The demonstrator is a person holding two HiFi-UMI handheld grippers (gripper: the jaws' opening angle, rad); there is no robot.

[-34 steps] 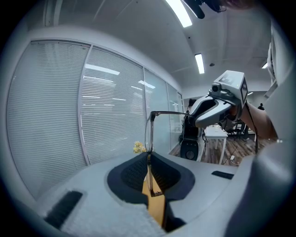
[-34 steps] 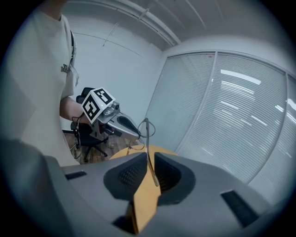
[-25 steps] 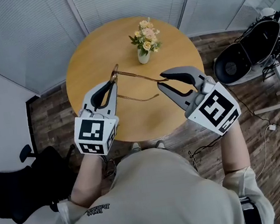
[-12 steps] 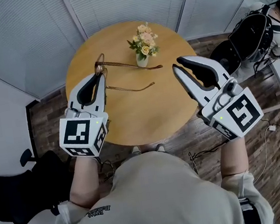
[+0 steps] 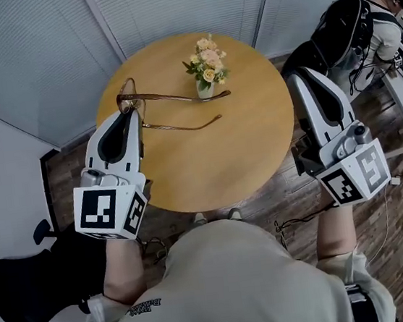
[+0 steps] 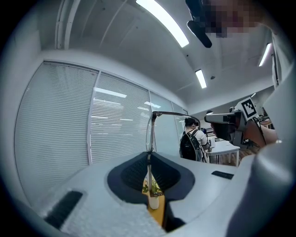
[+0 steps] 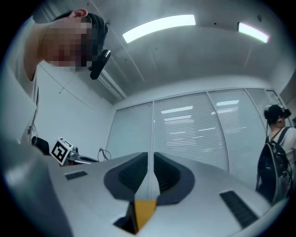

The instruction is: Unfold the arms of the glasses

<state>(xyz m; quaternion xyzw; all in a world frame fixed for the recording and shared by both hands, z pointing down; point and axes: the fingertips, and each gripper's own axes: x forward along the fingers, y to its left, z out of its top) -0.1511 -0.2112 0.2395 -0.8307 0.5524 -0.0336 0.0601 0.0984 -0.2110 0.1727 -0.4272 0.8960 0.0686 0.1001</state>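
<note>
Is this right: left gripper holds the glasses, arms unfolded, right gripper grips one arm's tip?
No. The right gripper is shut on nothing, well clear of the glasses; the head view shows it. The left gripper does hold them, arms unfolded.

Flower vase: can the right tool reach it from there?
Probably yes. The right tool is shut and empty, with only bare table between it and the flower vase. The glasses in the left tool reach in from the other side.
</note>
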